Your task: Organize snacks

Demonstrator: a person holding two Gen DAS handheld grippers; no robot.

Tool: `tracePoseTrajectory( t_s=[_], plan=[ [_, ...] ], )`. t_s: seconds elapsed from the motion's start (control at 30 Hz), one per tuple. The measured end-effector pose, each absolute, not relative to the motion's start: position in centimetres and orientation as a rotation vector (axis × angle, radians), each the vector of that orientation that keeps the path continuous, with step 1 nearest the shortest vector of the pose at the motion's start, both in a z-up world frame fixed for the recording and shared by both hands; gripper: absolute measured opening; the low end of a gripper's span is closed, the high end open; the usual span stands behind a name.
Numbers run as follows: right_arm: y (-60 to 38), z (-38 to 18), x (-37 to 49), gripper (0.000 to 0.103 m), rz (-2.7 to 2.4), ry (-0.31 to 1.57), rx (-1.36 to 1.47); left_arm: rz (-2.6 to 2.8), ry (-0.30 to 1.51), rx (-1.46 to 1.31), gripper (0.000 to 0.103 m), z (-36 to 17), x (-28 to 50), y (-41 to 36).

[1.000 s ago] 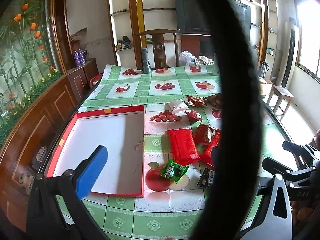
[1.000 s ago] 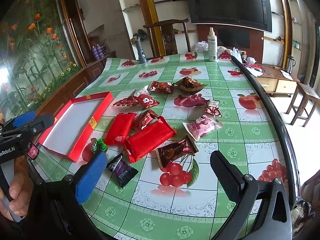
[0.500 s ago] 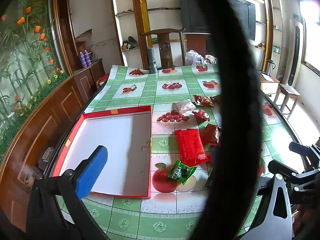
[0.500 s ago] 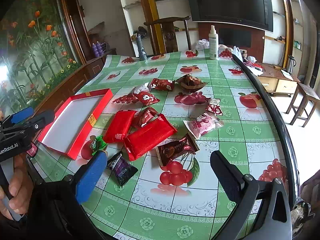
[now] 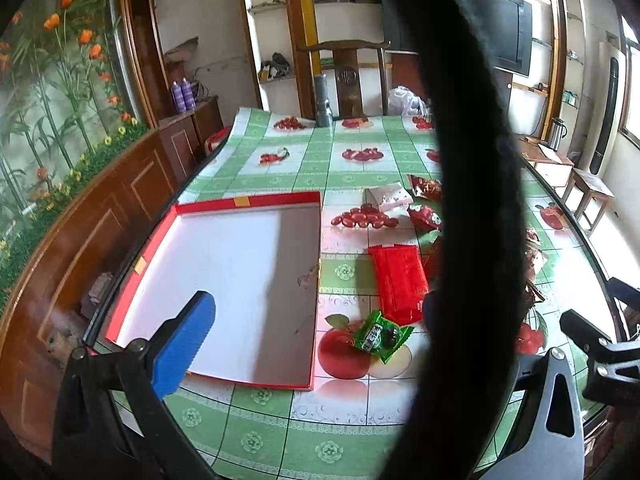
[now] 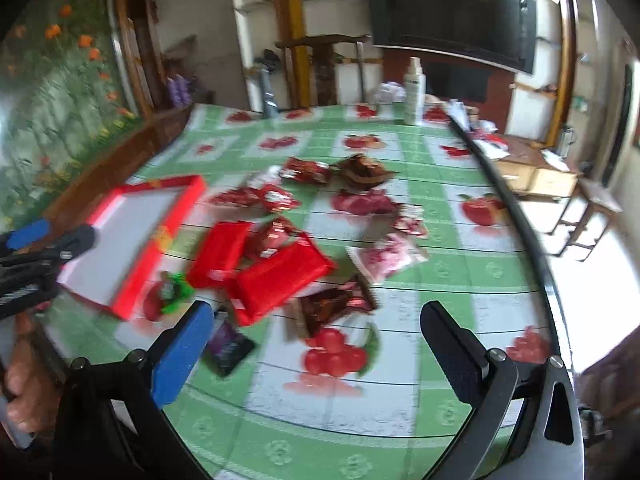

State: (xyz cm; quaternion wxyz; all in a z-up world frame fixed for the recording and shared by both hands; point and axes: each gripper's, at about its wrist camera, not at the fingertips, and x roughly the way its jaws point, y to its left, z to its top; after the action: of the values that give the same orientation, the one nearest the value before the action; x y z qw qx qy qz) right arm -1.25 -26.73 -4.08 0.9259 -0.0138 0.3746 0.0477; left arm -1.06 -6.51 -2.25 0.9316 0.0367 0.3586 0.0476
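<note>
A shallow red box with a white floor (image 5: 224, 276) lies open on the table's left side; it also shows in the right wrist view (image 6: 132, 236). Several snack packs lie to its right: a long red pack (image 5: 400, 280), a green candy (image 5: 378, 336), a bigger red pack (image 6: 280, 280), a brown pack (image 6: 336, 304), a pink pack (image 6: 386, 258) and a dark pack (image 6: 228, 346). My left gripper (image 5: 360, 352) is open and empty over the box's near edge; a thick black cable (image 5: 472, 200) hides its right finger. My right gripper (image 6: 320, 356) is open and empty above the near snacks.
A green tablecloth with fruit prints (image 6: 360, 420) covers the table. A white spray bottle (image 6: 414, 92) and a grey flask (image 5: 324, 100) stand at the far end by a wooden chair (image 5: 348, 72). A wooden cabinet (image 5: 100, 208) runs along the left. The table's right edge curves away (image 6: 520, 220).
The left gripper has moved forward and lower toward the box and green candy. The right gripper has shifted over the snacks; its view is now motion-blurred. Both stay open.
</note>
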Motion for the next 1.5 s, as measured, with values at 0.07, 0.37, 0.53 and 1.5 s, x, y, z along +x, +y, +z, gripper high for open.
tracePoseTrajectory(
  t_s=[0.07, 0.37, 0.53, 1.5],
  plan=[
    [-26.7, -4.1, -0.9, 0.103, 0.036, 0.776, -0.066, 0.094, 0.75, 0.07, 0.103, -2.5, -0.7, -6.5],
    [-26.9, -3.6, -0.5, 0.103, -0.058, 0.761, -0.136, 0.09, 0.799, 0.073, 0.103, -3.2, 0.1, -6.9],
    [-27.3, -3.2, -0.5, 0.103, -0.058, 0.752, -0.131, 0.086, 0.81, 0.092, 0.103, -3.3, 0.3, -7.7],
    [-29.7, -2.6, -1.4, 0.103, 0.003, 0.709, -0.044, -0.004, 0.878, 0.08, 0.103, -4.4, 2.3, -10.0]
  ],
)
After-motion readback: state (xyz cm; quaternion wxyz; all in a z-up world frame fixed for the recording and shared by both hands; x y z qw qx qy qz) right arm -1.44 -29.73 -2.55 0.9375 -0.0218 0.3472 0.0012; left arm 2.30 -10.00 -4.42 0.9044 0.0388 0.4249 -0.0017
